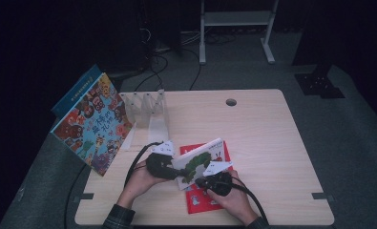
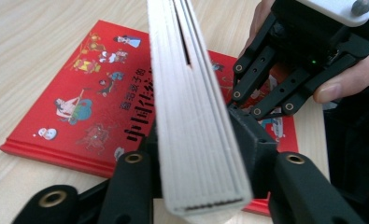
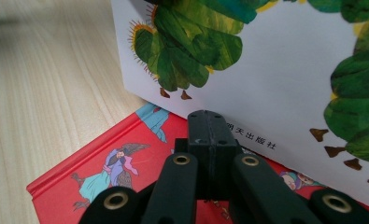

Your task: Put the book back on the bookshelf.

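Now both grippers hold the caterpillar book (image 1: 199, 160) upright.

Glossy red hardcover book (image 2: 79, 107) on matt pale wood-grain table (image 1: 262, 129)

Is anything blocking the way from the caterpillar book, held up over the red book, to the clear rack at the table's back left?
Nothing visible does. Bare tabletop lies between the caterpillar book and the clear rack. The red book lies underneath, nearer the person.

High view overhead; tool views close, sharing red book (image 2: 98, 107).
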A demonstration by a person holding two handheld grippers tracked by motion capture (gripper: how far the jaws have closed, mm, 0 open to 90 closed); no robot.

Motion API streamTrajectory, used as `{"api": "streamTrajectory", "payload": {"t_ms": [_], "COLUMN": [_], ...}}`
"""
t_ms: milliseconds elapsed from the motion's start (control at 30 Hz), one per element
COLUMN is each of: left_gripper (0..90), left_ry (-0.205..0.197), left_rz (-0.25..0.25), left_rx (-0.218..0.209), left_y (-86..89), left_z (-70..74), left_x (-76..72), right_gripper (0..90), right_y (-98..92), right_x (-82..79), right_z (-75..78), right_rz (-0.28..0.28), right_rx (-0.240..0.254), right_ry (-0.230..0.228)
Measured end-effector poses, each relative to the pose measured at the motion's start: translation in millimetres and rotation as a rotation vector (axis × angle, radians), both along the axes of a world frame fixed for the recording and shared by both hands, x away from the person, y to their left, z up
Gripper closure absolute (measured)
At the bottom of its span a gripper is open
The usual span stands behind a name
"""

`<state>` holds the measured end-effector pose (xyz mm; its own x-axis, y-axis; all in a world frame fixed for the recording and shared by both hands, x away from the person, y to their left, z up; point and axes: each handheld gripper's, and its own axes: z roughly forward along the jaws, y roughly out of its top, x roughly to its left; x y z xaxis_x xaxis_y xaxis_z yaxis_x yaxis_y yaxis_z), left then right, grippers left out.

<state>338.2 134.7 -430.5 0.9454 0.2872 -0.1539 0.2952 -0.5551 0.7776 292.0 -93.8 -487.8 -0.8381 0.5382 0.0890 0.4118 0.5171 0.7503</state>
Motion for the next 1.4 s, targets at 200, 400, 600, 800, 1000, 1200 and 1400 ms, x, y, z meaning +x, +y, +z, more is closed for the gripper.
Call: {"api": "streamTrajectory", "payload": {"t_ms": [200,400,600,800,1000,1200,1400], "left_gripper": [65.8,69.3,74.7,75.0,75.1,75.1,75.1], "left_ry": [-0.006,-0.024,-0.057,-0.058,-0.066,-0.074,-0.076], "left_rz": [-0.002,0.000,-0.007,0.023,0.061,0.092,0.119], "left_rx": [0.010,0.002,-0.006,-0.025,-0.038,-0.057,-0.080], "left_y": [-4.4,-6.8,-9.0,-7.1,-2.1,6.2,16.5], "left_z": [-6.1,-8.5,-9.1,-9.3,-4.4,1.5,7.2], "left_x": [-2.0,-3.3,-5.1,-4.5,-3.8,-2.7,-1.6], "right_gripper": [89.2,88.7,85.6,78.6,68.0,55.1,44.1], "right_y": [-0.4,-0.2,0.2,-9.1,-37.6,-77.6,-123.2], "right_x": [-0.7,-1.4,-2.1,-3.2,-2.3,5.1,21.0], "right_z": [-0.4,-0.6,-0.5,1.6,6.8,6.9,2.4], "right_rz": [0.001,0.003,0.004,-0.005,-0.069,-0.191,-0.346], "right_rx": [0.000,-0.002,-0.004,0.009,0.031,0.038,0.027], "right_ry": [-0.010,-0.019,-0.024,-0.024,-0.044,-0.061,-0.075]}}
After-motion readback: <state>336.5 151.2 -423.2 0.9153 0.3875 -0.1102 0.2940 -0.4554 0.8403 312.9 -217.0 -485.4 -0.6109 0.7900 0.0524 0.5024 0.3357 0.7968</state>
